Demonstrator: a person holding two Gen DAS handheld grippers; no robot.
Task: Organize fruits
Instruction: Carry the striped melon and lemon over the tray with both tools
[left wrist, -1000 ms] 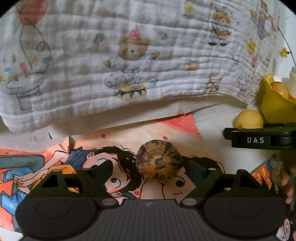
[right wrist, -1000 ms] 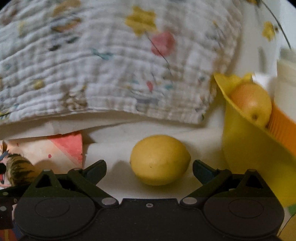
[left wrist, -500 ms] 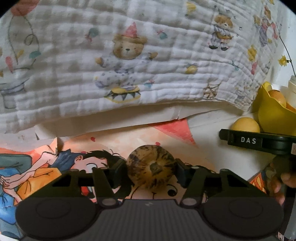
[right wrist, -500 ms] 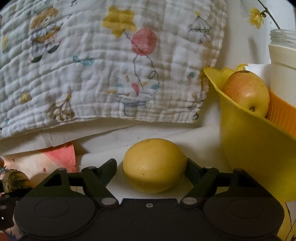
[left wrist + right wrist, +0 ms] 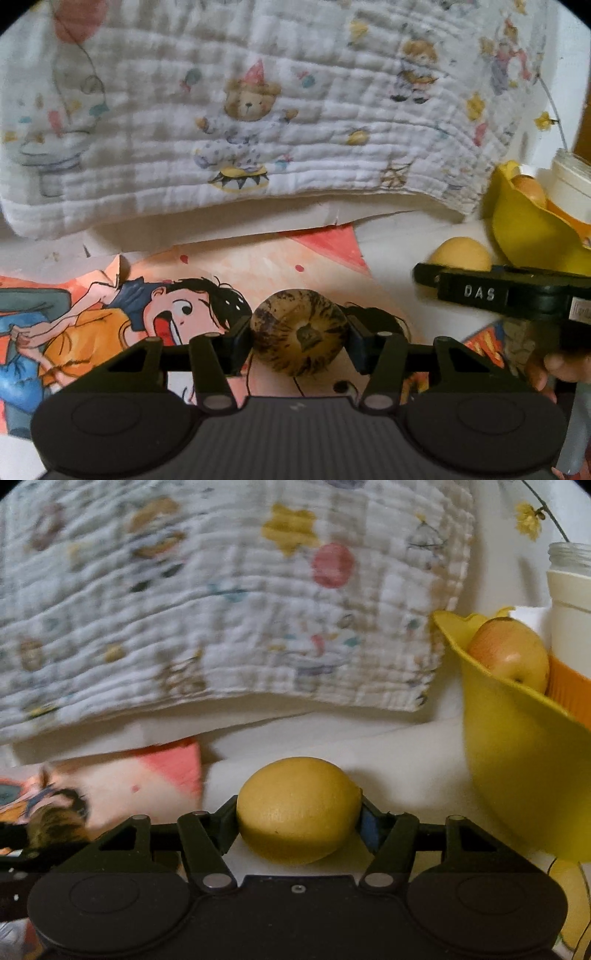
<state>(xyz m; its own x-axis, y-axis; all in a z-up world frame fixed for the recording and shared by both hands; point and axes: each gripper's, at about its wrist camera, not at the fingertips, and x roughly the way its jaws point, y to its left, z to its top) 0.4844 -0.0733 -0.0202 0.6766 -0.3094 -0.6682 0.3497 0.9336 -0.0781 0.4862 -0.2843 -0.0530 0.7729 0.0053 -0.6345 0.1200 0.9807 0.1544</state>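
On the left, the left tool (image 5: 299, 334) has its jaws pressed against both sides of a mottled fruit (image 5: 299, 332), a round brown-and-tan thing with a dark stem scar facing the camera. It sits low over a glossy cartoon poster (image 5: 122, 314) that covers the near surface. Behind hangs a crinkled white cloth (image 5: 258, 110) printed with bears and balloons, soft and quilted.

To the right, the right tool (image 5: 299, 812) clamps a lemon (image 5: 299, 808) across its long axis; the skin is dimpled, waxy and oval. Whether either fruit has cleared the surface I cannot tell. Farther right stands a smooth yellow plastic bowl (image 5: 517, 749) with a wavy rim, holding an apple (image 5: 509, 653); behind it are a white jar (image 5: 570, 602) and something ribbed and orange.

Risks, as I judge them: the lemon's tapered ends and slick peel could let it squirt out if the grip is off-centre. The mottled fruit may bruise if squeezed hard. The bowl looks light, so a knock on its rim while dropping fruit in could tip it or roll the apple out. The two tools are near each other and could collide on the way there.
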